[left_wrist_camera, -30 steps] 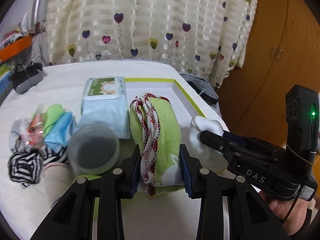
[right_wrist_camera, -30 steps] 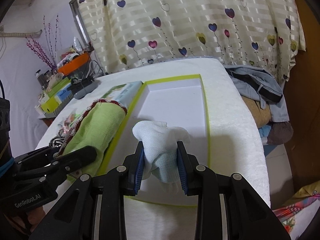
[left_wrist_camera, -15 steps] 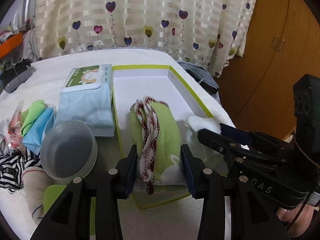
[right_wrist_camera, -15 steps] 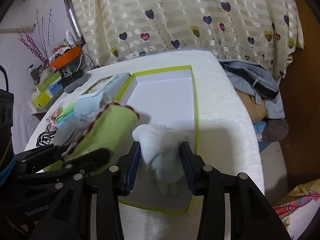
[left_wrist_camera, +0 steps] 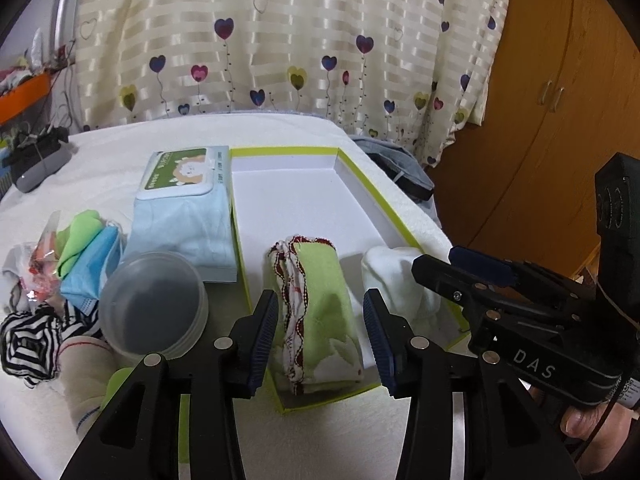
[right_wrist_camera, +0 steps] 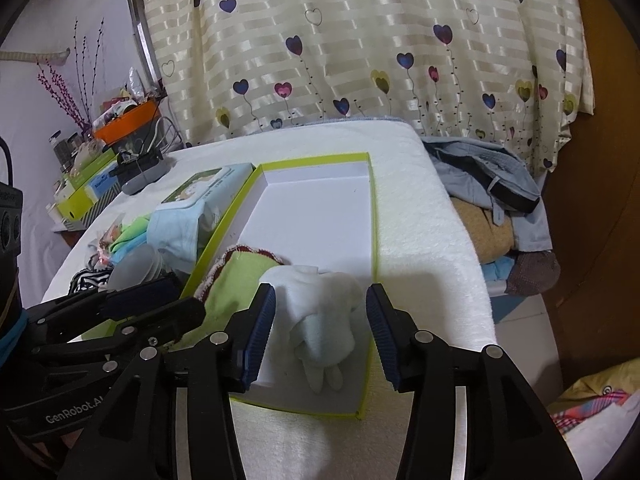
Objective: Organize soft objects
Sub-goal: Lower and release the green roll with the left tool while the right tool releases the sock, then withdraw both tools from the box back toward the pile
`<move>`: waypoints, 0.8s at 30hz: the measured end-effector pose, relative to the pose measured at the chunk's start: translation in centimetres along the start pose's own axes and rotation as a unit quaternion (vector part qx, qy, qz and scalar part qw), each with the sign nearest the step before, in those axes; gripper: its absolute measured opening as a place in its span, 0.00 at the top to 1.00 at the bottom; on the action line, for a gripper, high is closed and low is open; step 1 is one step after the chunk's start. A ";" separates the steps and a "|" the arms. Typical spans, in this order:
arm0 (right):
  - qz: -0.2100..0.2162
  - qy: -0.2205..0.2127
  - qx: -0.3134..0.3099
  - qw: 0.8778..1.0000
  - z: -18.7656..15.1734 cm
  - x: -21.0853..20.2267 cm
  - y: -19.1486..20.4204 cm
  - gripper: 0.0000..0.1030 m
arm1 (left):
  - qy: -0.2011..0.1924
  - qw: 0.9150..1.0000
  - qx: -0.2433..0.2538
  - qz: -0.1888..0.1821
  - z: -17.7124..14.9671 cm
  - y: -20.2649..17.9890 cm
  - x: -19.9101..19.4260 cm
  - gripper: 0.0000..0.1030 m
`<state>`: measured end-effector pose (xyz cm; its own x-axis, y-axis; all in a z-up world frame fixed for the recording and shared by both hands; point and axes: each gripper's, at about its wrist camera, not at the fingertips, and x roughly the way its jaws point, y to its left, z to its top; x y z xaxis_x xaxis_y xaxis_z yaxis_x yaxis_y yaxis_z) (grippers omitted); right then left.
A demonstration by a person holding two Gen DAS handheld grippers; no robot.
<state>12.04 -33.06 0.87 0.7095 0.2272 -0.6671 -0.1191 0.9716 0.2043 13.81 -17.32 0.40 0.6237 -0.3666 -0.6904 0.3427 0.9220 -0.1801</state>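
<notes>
A second ago both pairs of fingers were clamped on their bundles; since then both have just been opening, and each bundle now lies loose between spread pads inside the shallow white cardboard box with the lime-green rim (left_wrist_camera: 362,178), on the white-covered counter (left_wrist_camera: 120,168). The left gripper (left_wrist_camera: 320,322) stands open: the rolled green cloth with the red-and-white trimmed edge (left_wrist_camera: 324,304) rests on the box floor between its blue-padded fingers (left_wrist_camera: 264,338), with a clear gap at each side. The right gripper (right_wrist_camera: 320,326) is likewise open around the rolled white sock bundle (right_wrist_camera: 320,312), which lies in the near right part of the box; the left pad sits very near the bundle, the right pad stands apart from it. The box has also come nearer in both views than a second ago.

Both grippers point forward and downward at the near end of the box, side by side. In the left wrist view the right gripper's black body reaches in from the right of the fingers, with part of a hand (left_wrist_camera: 588,428) below it. To the left of the left fingers stand a clear round plastic tub (left_wrist_camera: 154,304) and a pale blue wet-wipe pack (left_wrist_camera: 184,208).
</notes>
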 end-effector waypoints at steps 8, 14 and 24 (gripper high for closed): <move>-0.008 -0.015 -0.003 1.000 -0.2 -2.1 0.9 0.53 | -0.016 1.000 0.003 -0.008 -0.9 0.2 -2.7 0.58; -0.016 -0.029 -0.021 0.999 -0.8 -4.3 3.0 0.53 | -0.030 1.000 0.003 -0.006 -2.1 0.8 -5.3 0.58; 0.005 -0.048 -0.055 0.997 -2.3 -7.2 7.4 0.53 | -0.050 0.999 -0.006 0.004 -4.4 2.7 -9.5 0.58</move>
<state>4.44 -27.39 5.56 0.7703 0.2346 -0.5929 -0.1979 0.9719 0.1275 5.68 -10.82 3.39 0.6937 -0.3700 -0.6179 0.3293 0.9260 -0.1848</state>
